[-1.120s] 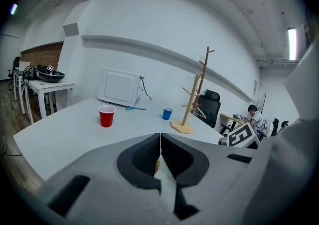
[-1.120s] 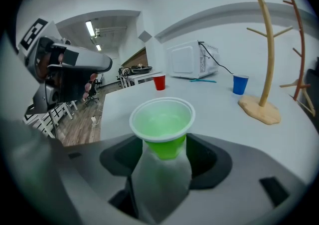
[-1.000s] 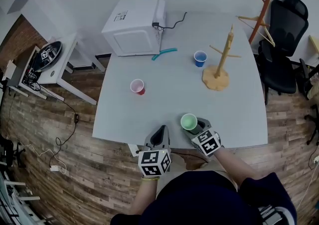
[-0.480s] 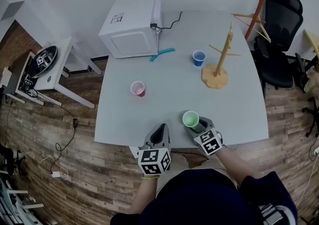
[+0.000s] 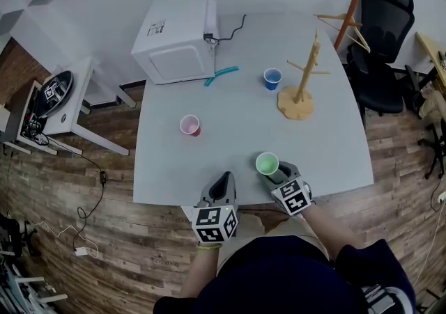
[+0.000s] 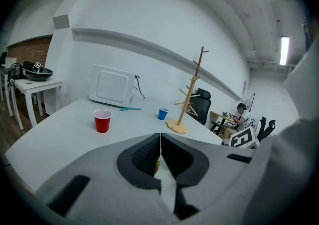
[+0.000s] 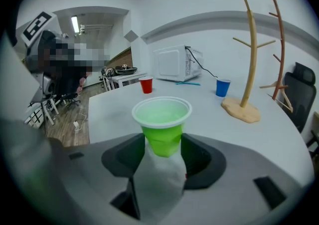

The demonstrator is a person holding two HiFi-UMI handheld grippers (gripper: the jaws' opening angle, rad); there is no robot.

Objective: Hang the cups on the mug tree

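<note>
hugging near table (image 5: 230,97) edge: green cup (image 5: 266,164)

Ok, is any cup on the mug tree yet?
No, the mug tree has bare pegs; the red cup, blue cup and green cup are all away from it.

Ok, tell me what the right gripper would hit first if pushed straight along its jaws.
The green cup: it already stands between the right gripper's jaws, which have just been closing and seem to touch its sides.
</note>
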